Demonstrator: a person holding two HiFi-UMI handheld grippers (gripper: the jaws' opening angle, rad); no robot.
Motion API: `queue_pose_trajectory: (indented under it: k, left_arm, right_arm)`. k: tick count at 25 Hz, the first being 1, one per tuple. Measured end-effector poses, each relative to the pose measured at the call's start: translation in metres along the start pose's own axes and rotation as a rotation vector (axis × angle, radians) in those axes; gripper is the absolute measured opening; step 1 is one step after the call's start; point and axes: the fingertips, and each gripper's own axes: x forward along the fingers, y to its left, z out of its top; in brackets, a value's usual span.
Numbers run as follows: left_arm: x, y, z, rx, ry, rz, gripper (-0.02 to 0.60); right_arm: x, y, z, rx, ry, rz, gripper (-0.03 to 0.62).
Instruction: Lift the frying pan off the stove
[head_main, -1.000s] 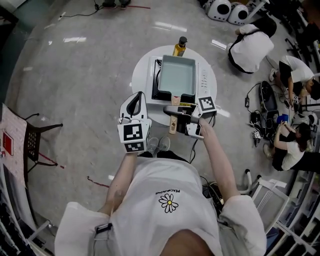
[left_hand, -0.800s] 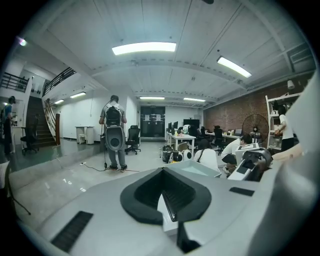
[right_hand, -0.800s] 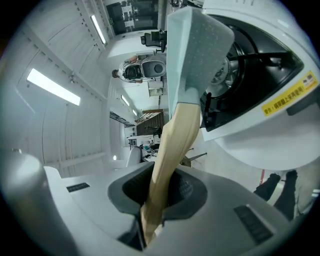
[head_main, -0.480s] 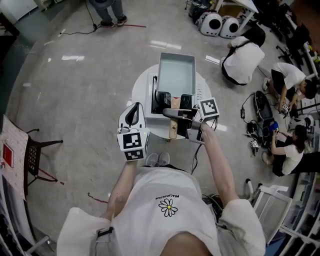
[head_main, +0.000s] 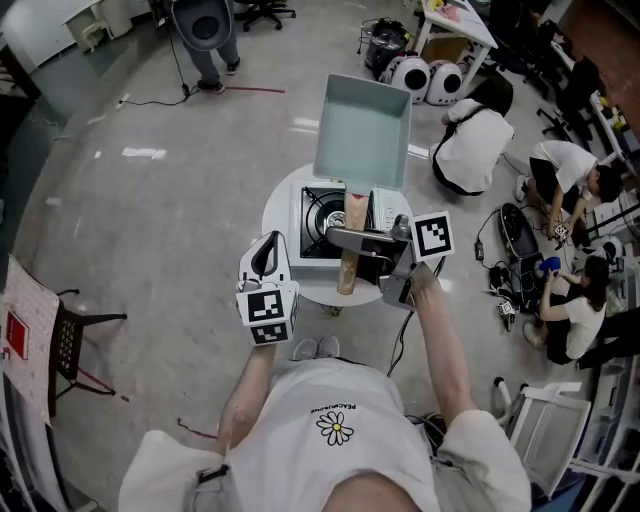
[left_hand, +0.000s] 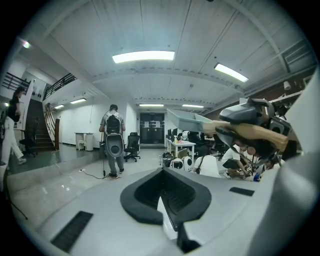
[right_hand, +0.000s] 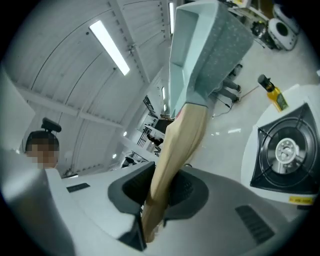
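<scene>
A square pale-green frying pan (head_main: 365, 130) with a wooden handle (head_main: 348, 262) hangs in the air above the black gas stove (head_main: 322, 217), whose burner is uncovered. My right gripper (head_main: 372, 245) is shut on that handle, and in the right gripper view the handle (right_hand: 172, 155) runs up from between the pads of the gripper (right_hand: 159, 202) to the pan (right_hand: 210, 45). The stove (right_hand: 285, 147) lies below at the right. My left gripper (head_main: 266, 262) hovers left of the handle, shut and holding nothing (left_hand: 164, 195).
The stove stands on a small round white table (head_main: 283, 205). An oil bottle (right_hand: 272, 92) stands by the stove. People crouch on the floor at the right (head_main: 475, 140), a person stands far back (head_main: 205, 25), and a black chair (head_main: 75, 295) is at the left.
The pan has risen off the stove with my right gripper, uncovering the burner. The bottle behind is now hidden by the pan in the head view. The left gripper has stayed roughly in place.
</scene>
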Motion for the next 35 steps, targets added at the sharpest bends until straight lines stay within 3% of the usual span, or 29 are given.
queue_pose_trajectory:
  k: [5,16,24,35]
  left_arm:
    - [-0.003,0.002,0.005,0.009,-0.016,-0.015,-0.002]
    - [-0.015,0.0,0.02,0.023,-0.05,-0.007,-0.002]
    - [-0.023,0.003,0.019,0.022,-0.07,0.0,-0.002]
    - [-0.024,-0.017,0.019,0.04,-0.062,-0.031,-0.002]
  right_arm:
    - [-0.003,0.016,0.003,-0.199,0.03,-0.073,0.054]
    - [-0.002,0.048,-0.016,-0.486,0.037,-0.032,0.054]
    - [-0.007,0.043,-0.044,-0.565,0.043,-0.051,0.054]
    - [-0.026,0.028,-0.064,-0.519,0.04,-0.081,0.055]
